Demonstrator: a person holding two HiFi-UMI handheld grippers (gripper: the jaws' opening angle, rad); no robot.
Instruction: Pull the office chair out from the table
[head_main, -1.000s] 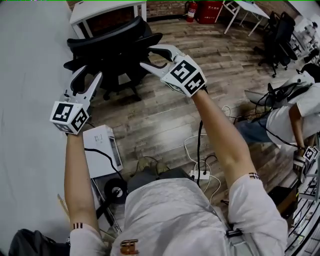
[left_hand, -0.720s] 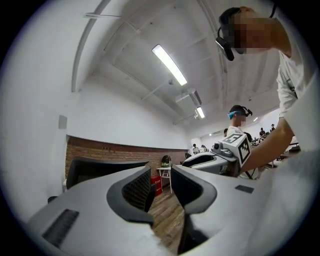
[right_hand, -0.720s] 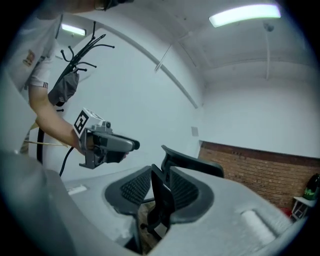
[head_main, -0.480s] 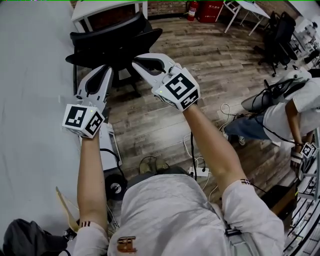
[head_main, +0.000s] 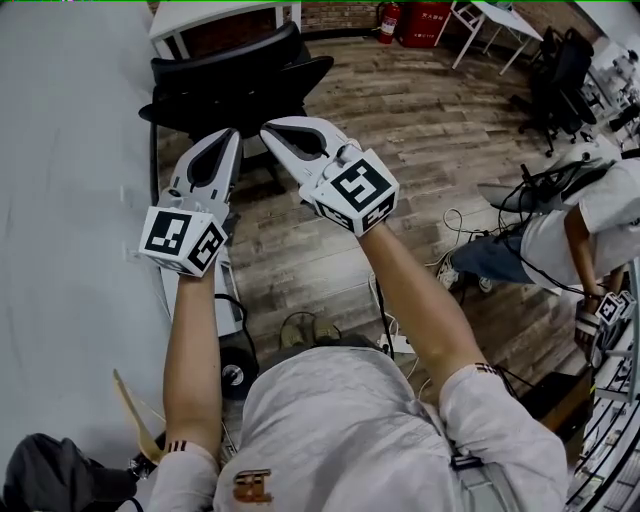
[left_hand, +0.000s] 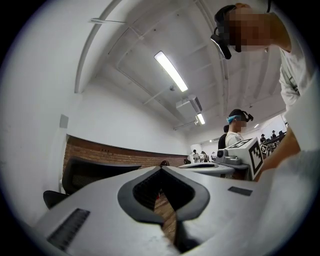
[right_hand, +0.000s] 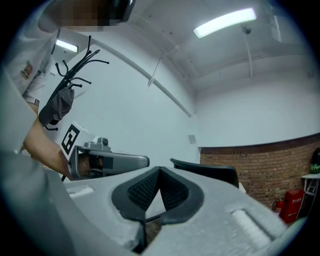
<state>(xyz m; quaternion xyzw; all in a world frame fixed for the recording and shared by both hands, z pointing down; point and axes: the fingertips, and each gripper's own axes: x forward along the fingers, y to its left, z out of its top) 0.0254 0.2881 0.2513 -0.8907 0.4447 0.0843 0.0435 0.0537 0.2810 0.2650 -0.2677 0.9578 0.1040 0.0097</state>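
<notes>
The black office chair stands on the wood floor just in front of the white table, its back toward me. My left gripper and right gripper hover side by side just short of the chair, not touching it. Both are shut with nothing between the jaws. In the left gripper view the shut left gripper points level past the chair's backrest. The right gripper view shows the shut right gripper with the chair's back beyond it.
A white box with a cable lies on the floor below my left arm. A power strip and cords lie on the right. A seated person is at the right edge, more black chairs at back right.
Both grippers went from wide open to shut on nothing. They drew back from the chair and came closer together. The chair stays where it was.
</notes>
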